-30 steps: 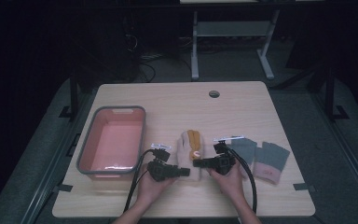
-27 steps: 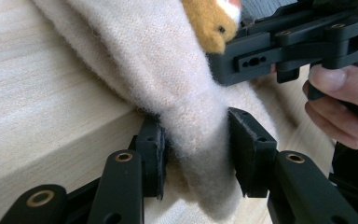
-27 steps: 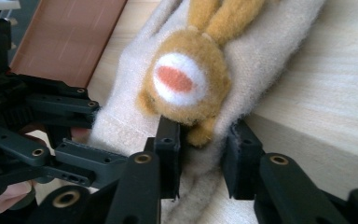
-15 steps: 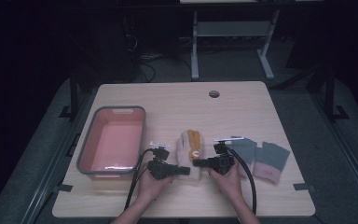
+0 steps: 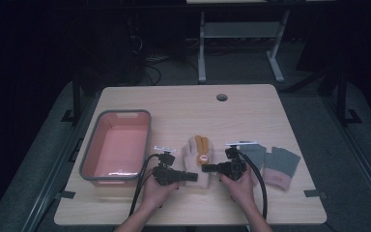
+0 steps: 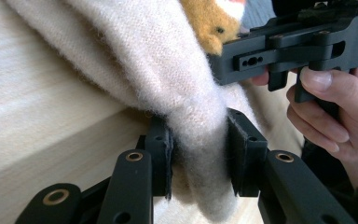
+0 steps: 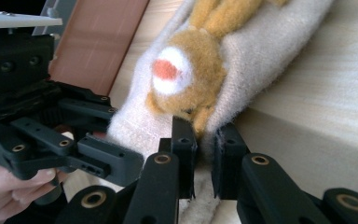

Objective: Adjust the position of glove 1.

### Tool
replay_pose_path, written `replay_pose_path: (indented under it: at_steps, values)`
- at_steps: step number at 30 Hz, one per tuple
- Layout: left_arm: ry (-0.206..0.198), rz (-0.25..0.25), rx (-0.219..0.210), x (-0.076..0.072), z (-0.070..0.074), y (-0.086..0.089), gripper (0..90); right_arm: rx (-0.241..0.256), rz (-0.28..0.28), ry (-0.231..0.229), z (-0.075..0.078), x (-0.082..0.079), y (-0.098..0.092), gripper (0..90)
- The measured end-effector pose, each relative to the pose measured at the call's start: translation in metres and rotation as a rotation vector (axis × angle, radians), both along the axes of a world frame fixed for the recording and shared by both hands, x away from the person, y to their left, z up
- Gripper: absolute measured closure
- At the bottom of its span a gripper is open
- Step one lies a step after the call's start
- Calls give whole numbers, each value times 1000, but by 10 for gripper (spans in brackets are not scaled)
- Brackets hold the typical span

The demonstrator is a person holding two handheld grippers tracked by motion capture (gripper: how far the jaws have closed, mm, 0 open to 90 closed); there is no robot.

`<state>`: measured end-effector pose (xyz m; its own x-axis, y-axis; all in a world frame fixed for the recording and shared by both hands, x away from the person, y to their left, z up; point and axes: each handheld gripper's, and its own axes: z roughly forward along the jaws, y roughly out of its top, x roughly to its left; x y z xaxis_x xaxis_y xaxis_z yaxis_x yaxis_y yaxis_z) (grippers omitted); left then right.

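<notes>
Both tongs pinch the cream glove [image 5: 196,159] lying between them: the left gripper [image 6: 200,154] has closed on its fuzzy edge, the right gripper [image 7: 204,154] on the edge below the orange patch [image 7: 186,79]. Beyond the left gripper sits a pink bin [image 5: 117,145]; beyond the right, grey gloves [image 5: 273,162]. Likely a two-sided lift comes next, calling for even raising. No writing is legible.

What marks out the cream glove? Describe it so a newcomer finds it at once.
Start at the pink tub on the table's left; just right of it, between both grippers, lies the cream glove. Unlike the grey gloves further right, it is fuzzy, with an orange animal patch on top.
</notes>
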<state>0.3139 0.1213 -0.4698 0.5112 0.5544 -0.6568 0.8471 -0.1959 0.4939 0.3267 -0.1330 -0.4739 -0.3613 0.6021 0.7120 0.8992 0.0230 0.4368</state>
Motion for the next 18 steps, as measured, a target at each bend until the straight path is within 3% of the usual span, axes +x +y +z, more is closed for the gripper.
replay_pose_path:
  at_steps: [3, 8, 18]
  values:
    - [11, 1, -19, -2, 3, 1, 655, 6, 4, -9, 3, -3, -1, 815]
    - [-23, -23, -38, -2, 12, 2, 653, 23, 2, -29, 15, -7, -4, 815]
    - [-46, -34, -68, -1, 31, 9, 653, 32, 15, -65, 34, -8, -2, 816]
